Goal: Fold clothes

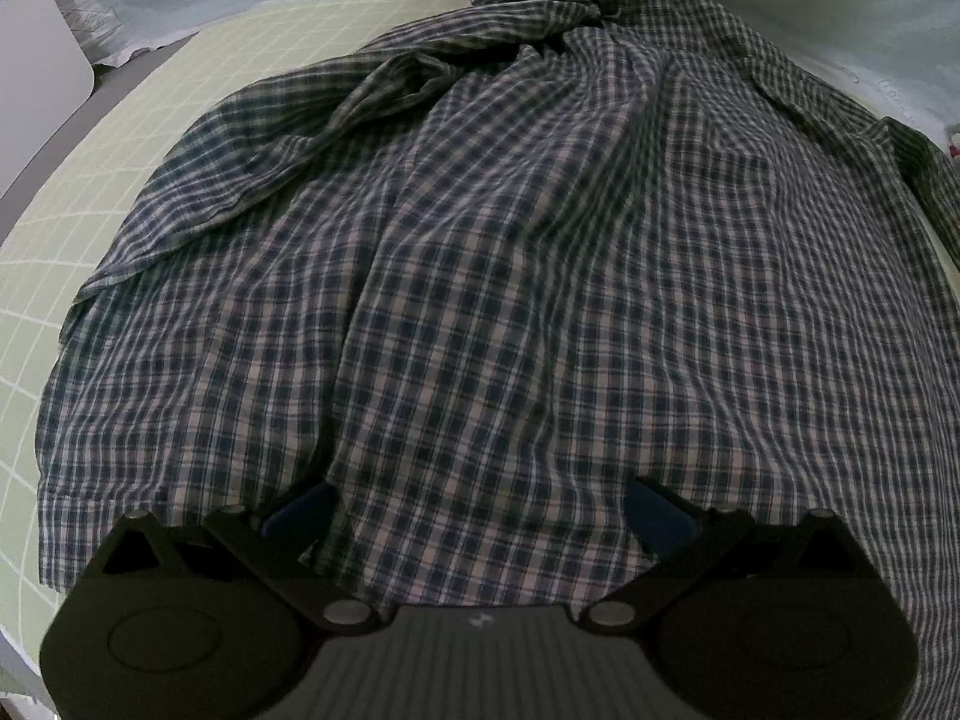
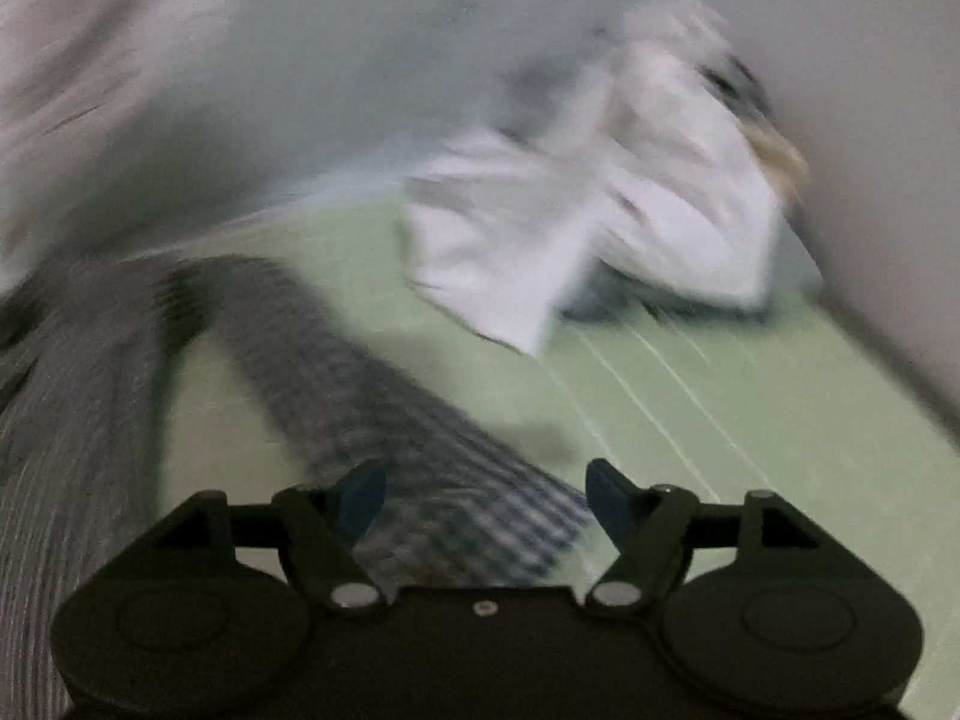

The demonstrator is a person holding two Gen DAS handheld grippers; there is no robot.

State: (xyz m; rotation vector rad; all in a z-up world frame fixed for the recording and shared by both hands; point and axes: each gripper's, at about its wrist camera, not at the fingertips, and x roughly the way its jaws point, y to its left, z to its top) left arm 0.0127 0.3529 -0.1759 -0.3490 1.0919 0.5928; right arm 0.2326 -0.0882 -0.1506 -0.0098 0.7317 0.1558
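Checked shirt [image 1: 510, 276] spread under open left tool [image 1: 480, 510]; sleeve [image 2: 384, 396] between open right tool [image 2: 486, 498] jaws.

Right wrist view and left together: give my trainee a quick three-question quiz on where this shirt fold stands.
1. True or false: the right tongs are clamped shut on the sleeve.
2. What lies beyond the sleeve on the mat? A) white cloth B) a red towel C) a shoe
3. What pattern does the shirt under the left tongs have?

Key: 1 false, the jaws stand apart with the sleeve between them; 2 A, the white cloth; 3 checked, dark and light.
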